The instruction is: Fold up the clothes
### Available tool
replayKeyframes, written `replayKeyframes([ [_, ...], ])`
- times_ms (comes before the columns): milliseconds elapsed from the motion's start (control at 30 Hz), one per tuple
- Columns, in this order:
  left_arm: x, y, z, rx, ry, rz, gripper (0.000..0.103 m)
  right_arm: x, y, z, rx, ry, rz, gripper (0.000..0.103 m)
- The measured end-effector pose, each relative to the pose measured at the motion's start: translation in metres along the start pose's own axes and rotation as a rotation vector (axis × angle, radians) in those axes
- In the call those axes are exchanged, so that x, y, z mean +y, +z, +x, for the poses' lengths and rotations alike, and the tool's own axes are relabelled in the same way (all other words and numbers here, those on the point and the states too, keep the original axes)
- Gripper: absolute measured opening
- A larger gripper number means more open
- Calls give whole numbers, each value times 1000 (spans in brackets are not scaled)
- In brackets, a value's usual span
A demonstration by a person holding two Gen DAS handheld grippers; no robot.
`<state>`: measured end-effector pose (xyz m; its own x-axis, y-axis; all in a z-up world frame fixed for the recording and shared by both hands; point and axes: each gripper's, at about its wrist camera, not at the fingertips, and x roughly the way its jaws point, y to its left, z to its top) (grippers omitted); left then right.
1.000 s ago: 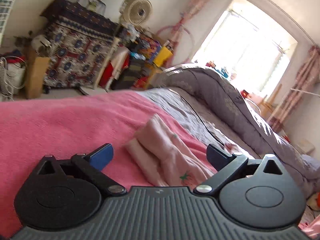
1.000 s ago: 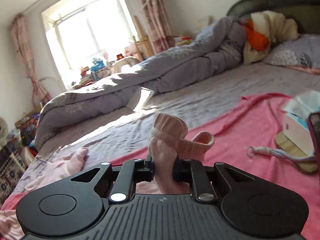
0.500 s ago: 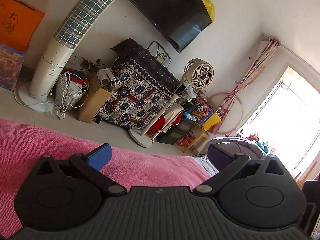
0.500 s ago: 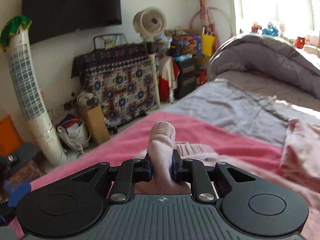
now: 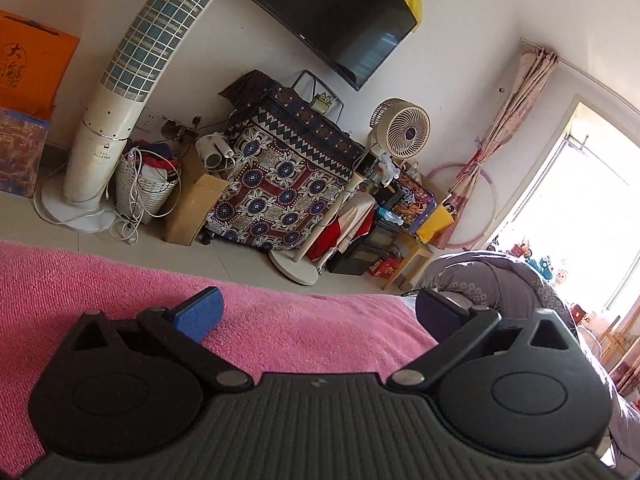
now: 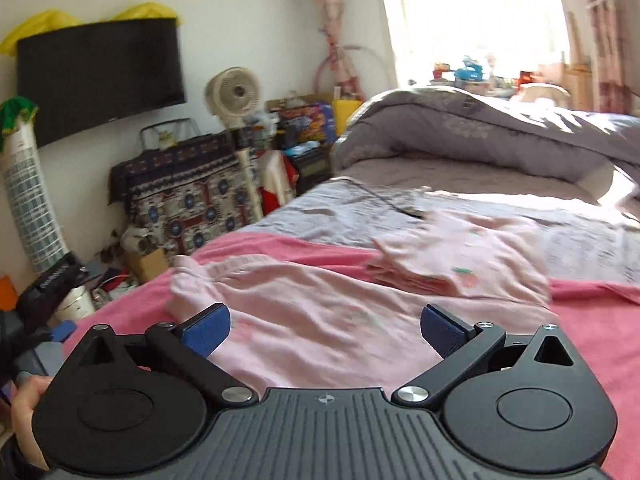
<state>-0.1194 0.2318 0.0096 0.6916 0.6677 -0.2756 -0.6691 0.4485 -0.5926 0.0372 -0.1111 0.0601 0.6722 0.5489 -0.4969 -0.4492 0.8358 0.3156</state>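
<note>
Both grippers spread wide and empty over the pink blanket — pink clothes lie ahead of the right one.

The right gripper has its 2 blue-padded fingers far apart, holding nothing, above a pale pink garment spread flat on the blanket; a folded pink garment with a small strawberry print lies just beyond, touching it, partly on the grey bedsheet. The left gripper is likewise wide and empty over bare blanket — it faces a patterned cloth-covered cabinet, a pedestal fan and a wall-mounted TV.
</note>
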Motion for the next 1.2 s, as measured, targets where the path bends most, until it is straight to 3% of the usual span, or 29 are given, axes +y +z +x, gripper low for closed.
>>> replayKeyframes([
  [67, -1, -1, 1, 0, 5, 7, 102, -52, -7, -22, -7, -106, 128, 103],
  [133, -3, -2, 3, 1, 13, 20, 102, -101, -21, -27, 32, -125, 331, 103],
  [267, -8, -6, 6, 3, 33, 45, 102, -146, -47, -28, -25, 67, 577, 100],
  [367, -9, -7, 6, 0, 39, 48, 102, -144, -44, -8, 33, 215, 661, 87],
  [433, -10, -8, 6, -6, 44, 49, 102, -135, -41, 8, 63, 220, 663, 84],
  [467, -11, -8, 6, -9, 46, 49, 102, -130, -39, 15, 74, 214, 654, 74],
  [533, -11, -9, 8, -16, 48, 47, 102, -129, -39, 25, 109, 193, 696, 43],
  [567, -11, -9, 8, -19, 48, 46, 102, -132, -41, 30, 139, 210, 750, 16],
  [633, -9, -9, 8, -34, 33, 25, 102, -142, -42, 27, 150, 276, 842, 16],
  [867, -2, -6, 7, -53, 10, -18, 102, -148, -2, -66, 49, 324, 746, 12],
  [967, -5, -6, 8, -40, 20, -8, 102, -162, -5, -103, 3, 255, 678, 12],
  [1067, -5, -6, 7, -25, 9, -1, 102, -179, -24, -99, 85, 178, 721, 12],
  [1133, -4, -7, 4, -22, -10, -4, 102, -186, -45, -89, 175, 168, 771, 21],
  [1167, -3, -8, 3, -24, -16, -8, 103, -186, -58, -84, 197, 172, 792, 40],
  [1200, -3, -8, 3, -28, -22, -11, 103, -184, -72, -78, 200, 181, 810, 47],
])
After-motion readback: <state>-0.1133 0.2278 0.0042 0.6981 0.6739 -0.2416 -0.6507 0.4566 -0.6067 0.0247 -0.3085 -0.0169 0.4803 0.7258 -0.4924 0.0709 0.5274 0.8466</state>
